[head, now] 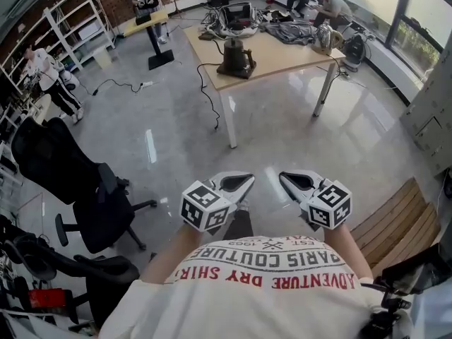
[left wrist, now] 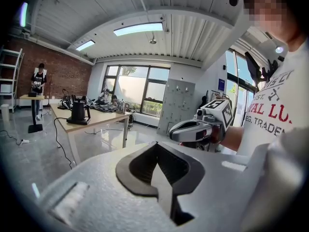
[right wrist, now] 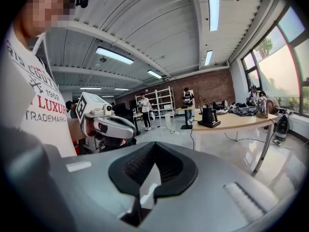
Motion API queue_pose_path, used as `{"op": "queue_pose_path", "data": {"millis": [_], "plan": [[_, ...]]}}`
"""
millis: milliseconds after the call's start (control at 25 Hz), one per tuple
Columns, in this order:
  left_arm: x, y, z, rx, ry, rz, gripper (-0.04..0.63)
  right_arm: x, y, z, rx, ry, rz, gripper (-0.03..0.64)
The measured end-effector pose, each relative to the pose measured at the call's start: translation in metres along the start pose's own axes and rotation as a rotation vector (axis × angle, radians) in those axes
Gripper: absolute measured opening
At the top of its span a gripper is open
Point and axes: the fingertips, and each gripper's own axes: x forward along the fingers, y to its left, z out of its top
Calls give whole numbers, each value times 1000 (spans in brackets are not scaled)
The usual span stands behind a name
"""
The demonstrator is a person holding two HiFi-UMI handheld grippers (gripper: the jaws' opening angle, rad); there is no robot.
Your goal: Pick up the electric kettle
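Standing on an office floor, a person holds 2 grippers close in front of the chest, seen from above. At left, the left gripper [head: 246, 181] has its jaws pressed fully together with nothing between them.

Far ahead of it, toward the top of the head view, a black kettle [head: 235, 56] stands upright on its base near the front left corner of a pale desk [head: 282, 54]. A cord drops off the desk edge to the floor. A wide stretch of floor lies between the kettle and both grippers.

At right, the right gripper [head: 285, 179] mirrors the left: jaws closed, holding nothing. The 2 grippers angle inward toward each other, so the kettle shows left of the jaws in the left gripper view and right of them in the right gripper view.

The kettle sits almost in line with the left gripper, so that hand looks slightly nearer, but neither is within reach. The person would likely have to walk up to the desk and open a gripper first. Which way the kettle's handle faces is too small to tell.
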Motion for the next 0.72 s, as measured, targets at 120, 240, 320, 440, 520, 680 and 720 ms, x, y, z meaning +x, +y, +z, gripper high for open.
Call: {"op": "queue_pose_path", "data": {"millis": [120, 240, 320, 440, 520, 680, 720], "plan": [[5, 10, 5, -5, 0, 1, 3, 6, -9, 1, 6, 4, -1, 5], [13, 23, 9, -12, 1, -2, 3, 13, -22, 4, 14, 3, -6, 5], [21, 34, 12, -15, 4, -4, 3, 20, -33, 6, 21, 1, -10, 5], [31, 46, 11, -22, 14, -16, 3, 31, -45, 2, 34, 12, -14, 5], [37, 56, 10, -27, 20, -24, 3, 38, -54, 2, 42, 15, -20, 5], [51, 86, 13, -43, 31, -41, 3, 59, -78, 7, 58, 18, -35, 5], [56, 94, 14, -48, 36, -46, 3, 64, -85, 7, 65, 22, -42, 5]]}}
